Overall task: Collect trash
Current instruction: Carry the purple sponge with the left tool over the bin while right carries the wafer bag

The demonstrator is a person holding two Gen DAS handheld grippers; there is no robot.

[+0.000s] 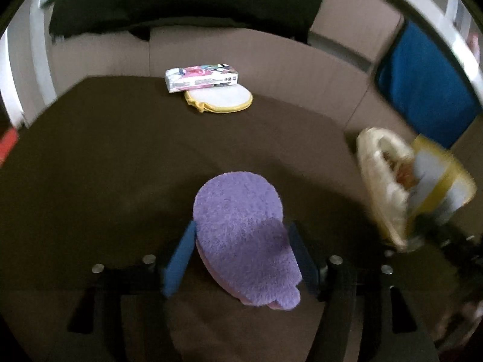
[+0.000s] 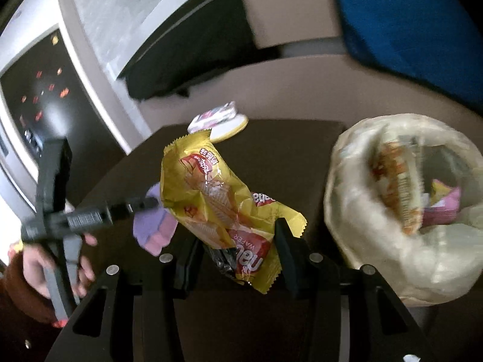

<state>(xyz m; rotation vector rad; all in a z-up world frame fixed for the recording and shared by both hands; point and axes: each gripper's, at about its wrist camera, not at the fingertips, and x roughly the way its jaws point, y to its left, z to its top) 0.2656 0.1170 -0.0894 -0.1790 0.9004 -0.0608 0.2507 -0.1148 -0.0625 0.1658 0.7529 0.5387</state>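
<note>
A purple fuzzy pad [image 1: 241, 211] lies flat on the dark brown table [image 1: 90, 166]. My left gripper [image 1: 241, 227] is open and straddles it, with a blue finger pad [image 1: 179, 259] on each side. My right gripper [image 2: 237, 235] is shut on a crumpled yellow wafer wrapper [image 2: 211, 193], held above the table; a dark wrapper [image 2: 223, 261] hangs with it. Just to the right of it gapes a white plastic bag [image 2: 377, 241] with wrappers inside. In the left wrist view the bag [image 1: 380, 181] and the yellow wrapper [image 1: 437, 181] show blurred at the right.
A printed tissue pack [image 1: 201, 77] and a yellow-rimmed round pad [image 1: 219, 98] lie at the table's far edge. A beige sofa [image 1: 286, 66] with a blue cushion [image 1: 422, 90] stands behind. A person's hand [image 2: 39, 268] grips the left tool's handle at the lower left.
</note>
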